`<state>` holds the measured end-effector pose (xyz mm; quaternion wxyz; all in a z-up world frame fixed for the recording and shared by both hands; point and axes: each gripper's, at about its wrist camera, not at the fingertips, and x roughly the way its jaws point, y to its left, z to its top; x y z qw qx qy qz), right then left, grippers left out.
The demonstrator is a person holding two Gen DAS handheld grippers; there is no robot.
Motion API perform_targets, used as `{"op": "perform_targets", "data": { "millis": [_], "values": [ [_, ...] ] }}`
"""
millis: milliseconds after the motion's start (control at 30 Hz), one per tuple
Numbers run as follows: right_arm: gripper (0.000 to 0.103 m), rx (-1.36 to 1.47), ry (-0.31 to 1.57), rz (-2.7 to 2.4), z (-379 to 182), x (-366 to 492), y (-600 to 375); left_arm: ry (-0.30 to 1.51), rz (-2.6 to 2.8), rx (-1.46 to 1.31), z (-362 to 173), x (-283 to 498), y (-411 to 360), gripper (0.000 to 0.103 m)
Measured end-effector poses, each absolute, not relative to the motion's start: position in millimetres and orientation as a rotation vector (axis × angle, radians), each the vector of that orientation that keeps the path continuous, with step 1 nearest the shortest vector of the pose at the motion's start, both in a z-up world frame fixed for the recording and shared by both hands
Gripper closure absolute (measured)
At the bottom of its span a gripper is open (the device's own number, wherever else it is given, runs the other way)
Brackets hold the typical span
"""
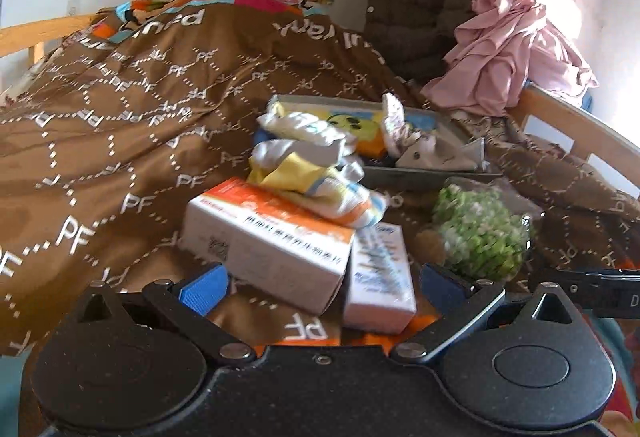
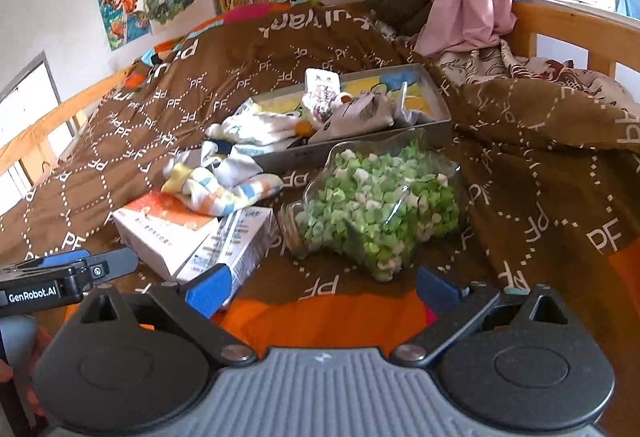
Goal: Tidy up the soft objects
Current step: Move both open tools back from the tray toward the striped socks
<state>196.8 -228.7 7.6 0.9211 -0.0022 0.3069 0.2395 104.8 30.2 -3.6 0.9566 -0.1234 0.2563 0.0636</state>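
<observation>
Both grippers are held low over a brown quilt printed with "PF", fingers aimed toward the clutter at mid-bed. The left gripper is spread wide and empty, its blue pads flanking two cartons without touching: an orange-and-white box and a smaller white box leaning beside it. The right gripper is likewise released, nothing between its fingers, poised over an orange patch of bedding just short of a clear jar lying on its side, filled with green and white folded paper stars. In the right wrist view the left gripper's side is seen at the left edge. The soft items, a heap of rolled socks in white, yellow and stripes, rest on the quilt against the orange-and-white box's far end, spilling over the near rim of a shallow grey tray. More small fabric pieces lie inside the tray. A pink garment is draped on the wooden bed rail beyond.
</observation>
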Motion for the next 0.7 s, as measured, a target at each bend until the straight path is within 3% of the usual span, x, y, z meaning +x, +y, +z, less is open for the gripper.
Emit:
{"op": "perform_targets", "data": {
  "millis": [700],
  "values": [
    [0.001,-0.008,0.56,0.538,12.7,189.7,-224.1,0.56,0.141,-0.271,-12.3,102.0,30.8,0.001]
  ]
}}
